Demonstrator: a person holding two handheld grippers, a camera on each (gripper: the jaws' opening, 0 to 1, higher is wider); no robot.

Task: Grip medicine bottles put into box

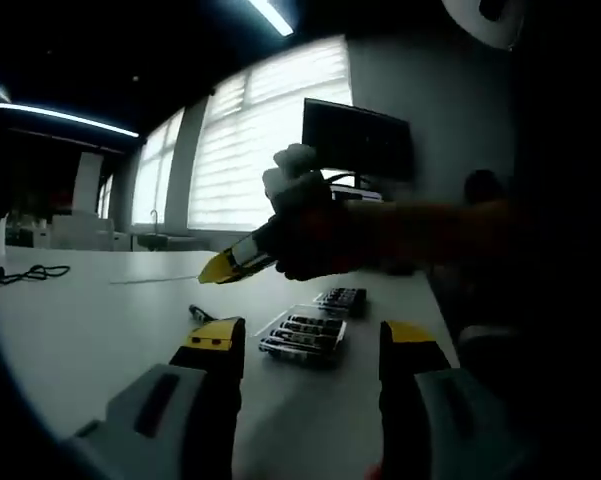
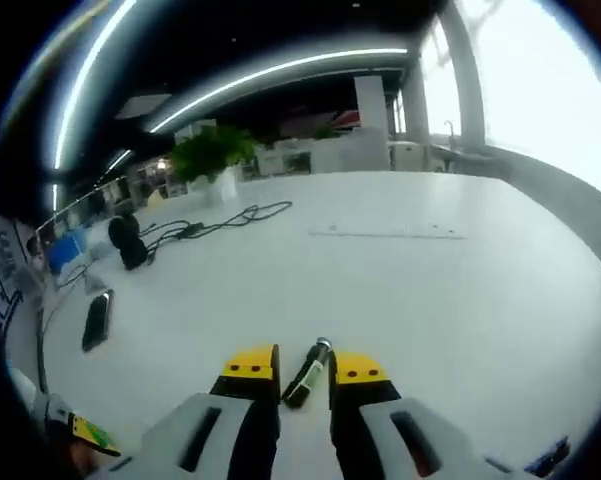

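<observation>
Right tongs (image 2: 304, 372) sit nearest in the right gripper view: yellow tips narrowly apart, straddling a small dark bottle (image 2: 309, 372) lying on the white bench (image 2: 400, 290). Bottle's long axis runs roughly along the jaws, cap end pointing away; can't tell whether the pads touch it, so not calling it clamped. Left tongs (image 1: 310, 338) are wide apart, holding nothing, aimed at a dark compartmented box (image 1: 313, 328) flat on the bench just ahead. In the left gripper view the right gripper's yellow tip comes in from the right above the bench, beyond the box, with a gloved hand (image 1: 305, 215) on it. Right side is clearly closer to the bottle; box lies toward the left tongs.
</observation>
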